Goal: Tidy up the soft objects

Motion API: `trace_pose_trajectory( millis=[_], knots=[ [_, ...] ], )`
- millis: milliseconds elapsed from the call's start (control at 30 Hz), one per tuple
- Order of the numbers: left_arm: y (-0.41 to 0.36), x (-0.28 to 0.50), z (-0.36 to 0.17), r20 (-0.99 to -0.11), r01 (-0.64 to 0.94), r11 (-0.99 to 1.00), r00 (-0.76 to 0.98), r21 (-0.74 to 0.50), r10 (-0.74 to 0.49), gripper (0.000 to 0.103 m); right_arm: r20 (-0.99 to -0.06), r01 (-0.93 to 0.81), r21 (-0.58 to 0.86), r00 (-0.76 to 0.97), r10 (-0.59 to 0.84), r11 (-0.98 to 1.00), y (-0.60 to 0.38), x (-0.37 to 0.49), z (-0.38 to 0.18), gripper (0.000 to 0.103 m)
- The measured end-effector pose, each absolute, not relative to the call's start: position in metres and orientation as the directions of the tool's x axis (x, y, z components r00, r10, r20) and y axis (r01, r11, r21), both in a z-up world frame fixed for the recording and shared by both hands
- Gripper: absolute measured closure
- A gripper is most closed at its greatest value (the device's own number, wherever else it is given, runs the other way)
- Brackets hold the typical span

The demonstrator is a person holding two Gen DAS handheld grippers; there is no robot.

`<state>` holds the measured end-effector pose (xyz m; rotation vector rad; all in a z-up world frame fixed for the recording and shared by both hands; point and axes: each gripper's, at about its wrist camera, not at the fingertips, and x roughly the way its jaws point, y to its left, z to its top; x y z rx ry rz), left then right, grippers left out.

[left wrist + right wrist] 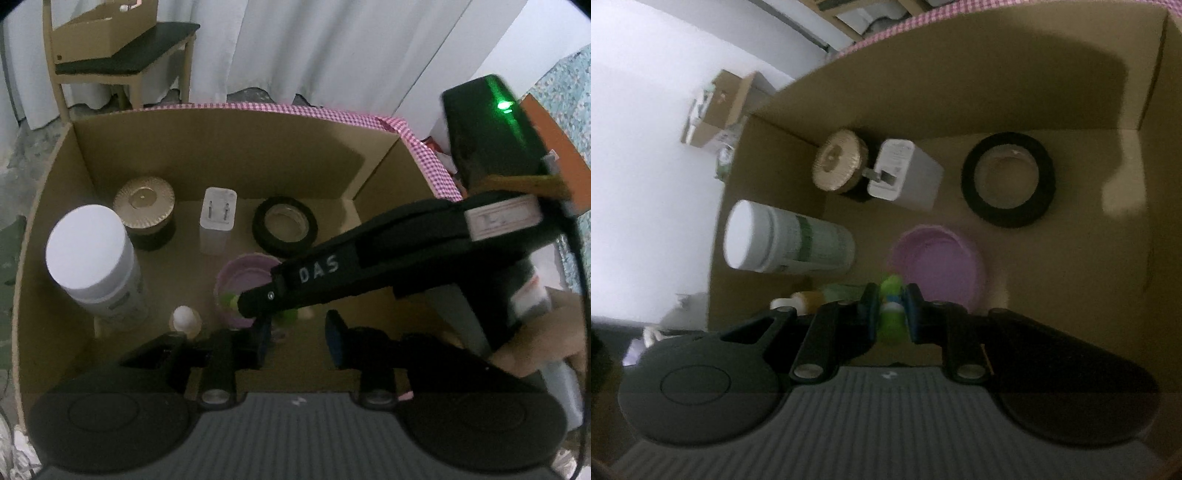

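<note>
Cardboard box (229, 155), open-topped, pink checked trim along its far rim; holds the lot below.

Contents: white-lidded canister (92, 258), upright at the left; ribbed gold-topped jar (144, 201) at the far left; white plug adapter (218, 218) just right of the jar; black tape roll (284, 225) lying flat toward the far right; lilac bowl (938, 266) at mid-floor; small white-capped bottle (184, 319) near the canister.

Right gripper (892, 306): clenched on a small green soft toy (891, 314), pinched between the blue pads, hanging above the near rim of the lilac bowl; in the left wrist view its finger reaches in over that bowl.

Left gripper (297, 341): jaws parted, nothing between them, idle over the near floor of the box.

Step in hand, as judged: setting the toy down in or beside the bowl; advisable to lower it until it rests on a surface before releasing, keep clear of the white-capped bottle, and hold the left gripper back from the right one's finger.
</note>
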<state>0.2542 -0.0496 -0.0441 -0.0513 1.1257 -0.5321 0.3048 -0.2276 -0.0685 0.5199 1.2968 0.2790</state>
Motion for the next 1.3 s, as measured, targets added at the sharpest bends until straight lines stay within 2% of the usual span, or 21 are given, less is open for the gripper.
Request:
trace_pose_trajectory(
  millis=[33,100,233,400,500,667,733,800,867,967,1033,1133,1300],
  knots=[
    [-0.049,0.253,-0.043,-0.843,0.382,0.875,0.326,-0.296,-0.427,0.067,-0.845,0.089,0.506,0.253,0.472,0.858,-0.227,0.305,-0.070,0.088],
    [-0.048,0.251,-0.041,-0.843,0.385,0.877,0.333,-0.287,-0.422,0.056,-0.854,0.090,0.494,0.240,0.462,0.865,-0.226,0.305,-0.073,0.088],
    [-0.043,0.246,-0.037,-0.840,0.382,0.881,0.347,-0.278,-0.416,0.048,-0.857,0.102,0.492,0.231,0.461,0.864,-0.225,0.305,-0.076,0.086],
    [-0.036,0.233,-0.026,-0.828,0.380,0.881,0.369,-0.280,-0.422,0.032,-0.859,0.109,0.483,0.251,0.446,0.869,-0.226,0.302,-0.068,0.081],
    [-0.030,0.222,-0.014,-0.808,0.383,0.879,0.398,-0.284,-0.434,0.027,-0.849,0.089,0.482,0.291,0.440,0.871,-0.230,0.296,-0.052,0.073],
    [-0.020,0.196,0.012,-0.765,0.392,0.875,0.458,-0.282,-0.452,0.017,-0.807,0.041,0.493,0.396,0.438,0.869,-0.236,0.269,-0.008,0.050],
    [-0.017,0.185,0.021,-0.749,0.399,0.875,0.481,-0.276,-0.456,0.014,-0.779,0.021,0.496,0.453,0.434,0.868,-0.239,0.251,0.012,0.045],
    [-0.014,0.170,0.031,-0.734,0.406,0.876,0.506,-0.262,-0.454,0.010,-0.750,0.009,0.495,0.509,0.422,0.869,-0.243,0.230,0.032,0.036],
    [-0.013,0.158,0.038,-0.724,0.408,0.879,0.526,-0.246,-0.447,0.007,-0.720,0.002,0.490,0.564,0.404,0.871,-0.249,0.206,0.050,0.022],
    [-0.010,0.136,0.046,-0.720,0.399,0.893,0.554,-0.211,-0.418,0.006,-0.686,0.010,0.452,0.643,0.341,0.892,-0.256,0.167,0.074,0.012],
    [-0.009,0.125,0.047,-0.727,0.392,0.900,0.560,-0.190,-0.397,0.006,-0.670,0.025,0.408,0.688,0.281,0.912,-0.258,0.138,0.087,0.011],
    [-0.009,0.108,0.046,-0.741,0.380,0.909,0.557,-0.173,-0.374,0.005,-0.658,0.061,0.327,0.731,0.180,0.943,-0.260,0.100,0.098,0.001],
    [-0.005,0.083,0.033,-0.770,0.353,0.919,0.533,-0.174,-0.350,0.005,-0.683,0.124,0.083,0.730,-0.034,0.989,-0.242,0.048,0.098,0.001]
  ],
)
